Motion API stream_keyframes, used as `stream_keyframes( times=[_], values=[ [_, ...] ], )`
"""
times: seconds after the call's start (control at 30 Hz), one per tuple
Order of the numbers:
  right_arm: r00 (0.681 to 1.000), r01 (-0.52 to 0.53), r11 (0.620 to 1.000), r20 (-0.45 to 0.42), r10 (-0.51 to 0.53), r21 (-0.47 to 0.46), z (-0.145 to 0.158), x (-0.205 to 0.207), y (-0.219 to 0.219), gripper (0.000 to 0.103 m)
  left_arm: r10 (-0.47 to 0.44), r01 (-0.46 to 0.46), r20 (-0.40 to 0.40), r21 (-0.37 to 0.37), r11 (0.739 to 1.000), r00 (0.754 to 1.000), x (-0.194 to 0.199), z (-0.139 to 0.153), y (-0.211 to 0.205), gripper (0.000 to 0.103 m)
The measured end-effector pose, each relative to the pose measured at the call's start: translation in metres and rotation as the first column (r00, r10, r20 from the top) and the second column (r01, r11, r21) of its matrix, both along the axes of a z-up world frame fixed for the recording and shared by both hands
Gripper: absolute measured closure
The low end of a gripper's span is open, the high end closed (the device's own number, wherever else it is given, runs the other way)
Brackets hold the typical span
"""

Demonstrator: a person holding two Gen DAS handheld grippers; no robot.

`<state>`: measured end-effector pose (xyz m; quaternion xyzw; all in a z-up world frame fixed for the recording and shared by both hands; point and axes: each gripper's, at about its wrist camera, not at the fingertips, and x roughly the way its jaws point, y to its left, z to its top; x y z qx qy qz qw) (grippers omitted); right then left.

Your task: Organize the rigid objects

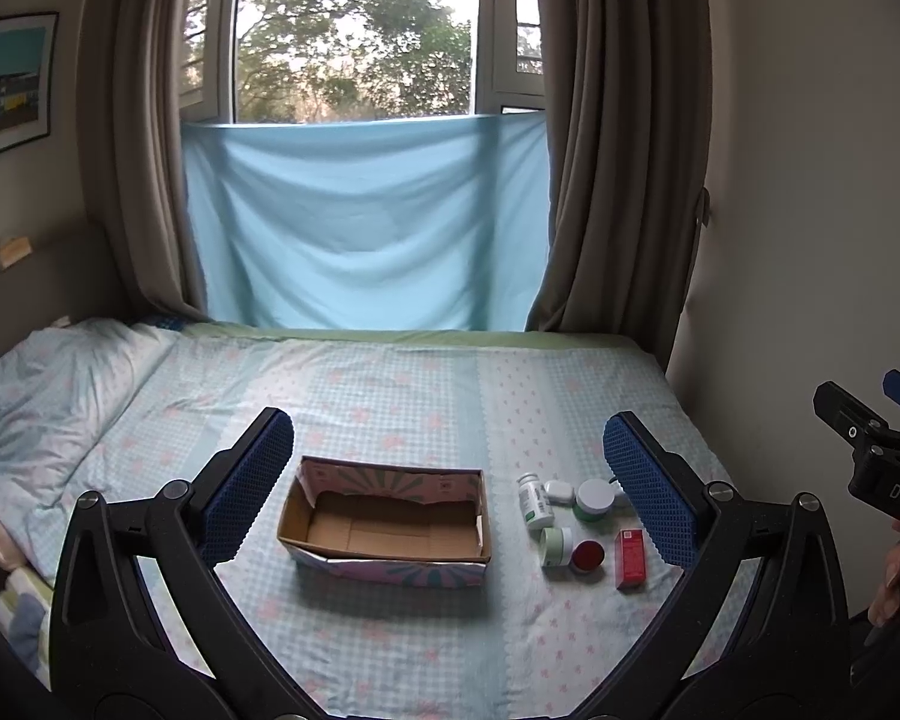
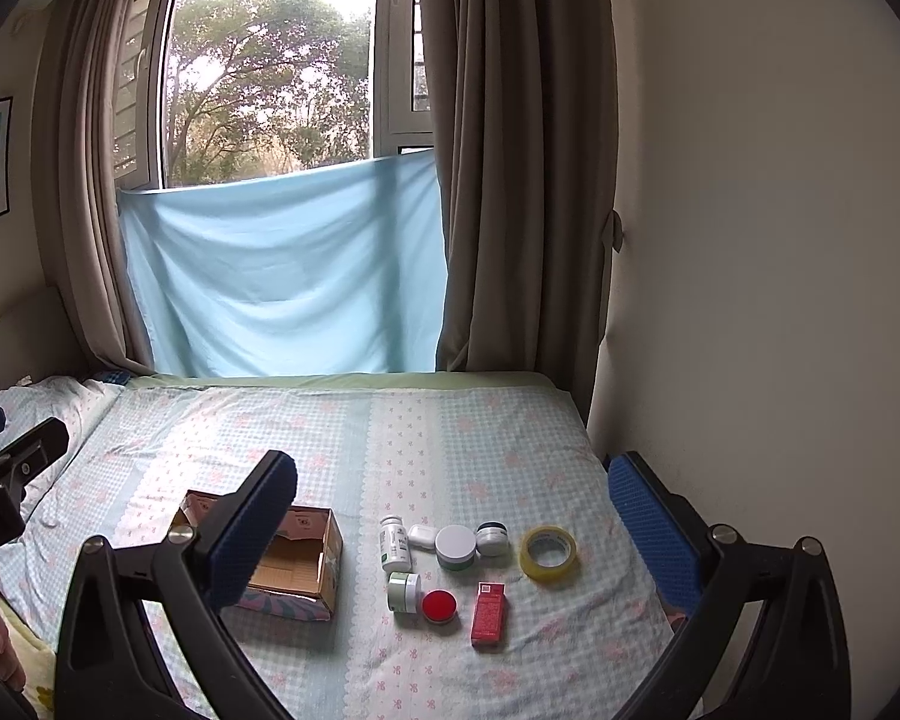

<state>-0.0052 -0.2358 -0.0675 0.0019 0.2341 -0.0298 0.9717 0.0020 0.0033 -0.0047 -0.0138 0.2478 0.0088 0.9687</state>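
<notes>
An open cardboard box [image 1: 384, 525] [image 2: 306, 564] lies on the bed, nothing inside it. Right of it sits a cluster: a white pill bottle [image 2: 393, 543] [image 1: 534, 501], a small white case [image 2: 423, 536], a white-lidded green jar [image 2: 455, 547] [image 1: 594, 499], another small jar [image 2: 492, 539], a jar on its side [image 2: 404, 591] [image 1: 556, 547], a red round tin [image 2: 439, 606] [image 1: 588, 556], a red carton [image 2: 489, 612] [image 1: 630, 558] and a yellow tape roll [image 2: 548, 552]. My left gripper [image 1: 447, 480] is open above the box. My right gripper [image 2: 453, 516] is open over the cluster. Neither holds anything.
The bed [image 2: 450, 438] has a checked blue sheet, with a pillow [image 1: 48, 396] at the left. A wall [image 2: 750, 300] runs along the right edge. Curtains [image 2: 510, 180] and a blue cloth [image 2: 282, 276] hang at the window behind. A hand [image 1: 888, 582] shows at the right edge.
</notes>
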Motion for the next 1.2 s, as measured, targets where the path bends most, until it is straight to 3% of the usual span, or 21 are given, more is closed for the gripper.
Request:
stream_keyframes(
  times=[0.2,0.4,0.73,0.9,1.03,1.2],
  values=[
    [0.999,0.021,1.0,-0.027,-0.021,0.015,0.002,0.01,-0.006,0.0,-0.01,0.009,-0.065,-0.006,1.0,0.998,0.023,-0.007,0.001,0.0],
    [0.994,0.059,0.997,-0.095,-0.054,0.046,-0.015,0.031,-0.02,0.0,-0.071,0.066,-0.155,-0.037,0.997,0.985,0.062,-0.031,-0.004,0.0],
    [0.964,0.147,0.988,-0.232,-0.132,0.053,-0.068,0.088,-0.068,0.0,-0.17,0.155,-0.337,-0.072,0.985,0.926,0.158,-0.097,-0.059,0.0],
    [0.939,0.18,0.981,-0.31,-0.148,0.077,-0.11,0.132,-0.102,0.0,-0.19,0.173,-0.443,-0.079,0.982,0.876,0.217,-0.145,-0.098,0.001],
    [0.909,0.196,0.979,-0.386,-0.157,0.063,-0.159,0.17,-0.126,0.0,-0.188,0.162,-0.539,-0.096,0.982,0.821,0.267,-0.198,-0.126,0.001],
    [0.866,0.224,0.973,-0.47,-0.169,0.064,-0.239,0.212,-0.152,0.0,-0.159,0.165,-0.664,-0.054,0.985,0.73,0.322,-0.28,-0.156,0.001]
  ],
)
